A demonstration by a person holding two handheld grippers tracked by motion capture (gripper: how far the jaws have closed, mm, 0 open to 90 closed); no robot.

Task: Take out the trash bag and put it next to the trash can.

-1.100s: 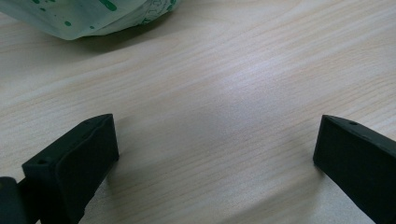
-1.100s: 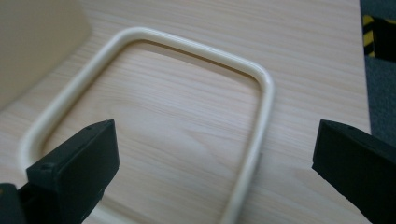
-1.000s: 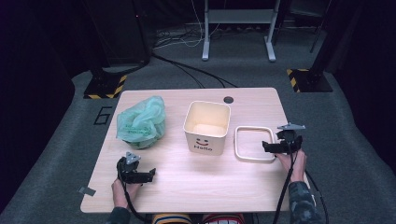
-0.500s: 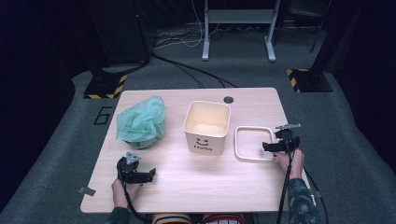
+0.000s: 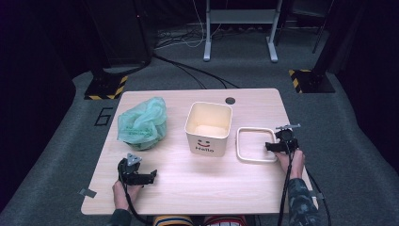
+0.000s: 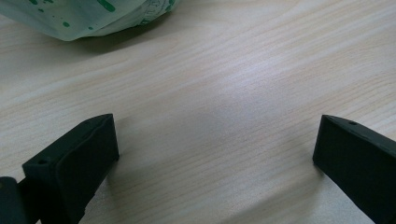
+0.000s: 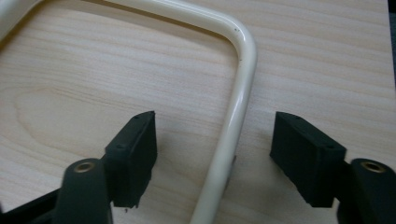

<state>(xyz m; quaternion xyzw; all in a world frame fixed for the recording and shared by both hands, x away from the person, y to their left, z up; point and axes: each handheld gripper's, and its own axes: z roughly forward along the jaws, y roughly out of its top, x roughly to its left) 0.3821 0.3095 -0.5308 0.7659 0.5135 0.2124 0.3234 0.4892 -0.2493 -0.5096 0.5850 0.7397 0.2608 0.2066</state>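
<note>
A cream square ring frame (image 5: 256, 144) lies flat on the table to the right of a cream bin (image 5: 209, 127) marked "Hello". My right gripper (image 5: 275, 147) is open at the ring's right side. In the right gripper view its jaws straddle the ring's rail (image 7: 236, 112), one jaw on each side, apart from it. A crumpled green plastic bag (image 5: 142, 124) sits at the left of the table, and its edge (image 6: 88, 16) shows at the top of the left gripper view. My left gripper (image 5: 149, 176) rests open near the front left, over bare wood.
The wooden table (image 5: 197, 186) has a dark round grommet hole (image 5: 230, 100) at the back. Bare wood lies between the two grippers along the front. The table's right edge runs close beside my right gripper. Cables and stand legs (image 5: 240, 44) are on the floor behind.
My right gripper has lowered slightly toward the ring's right rail. The left gripper, bag and bin have not moved.
</note>
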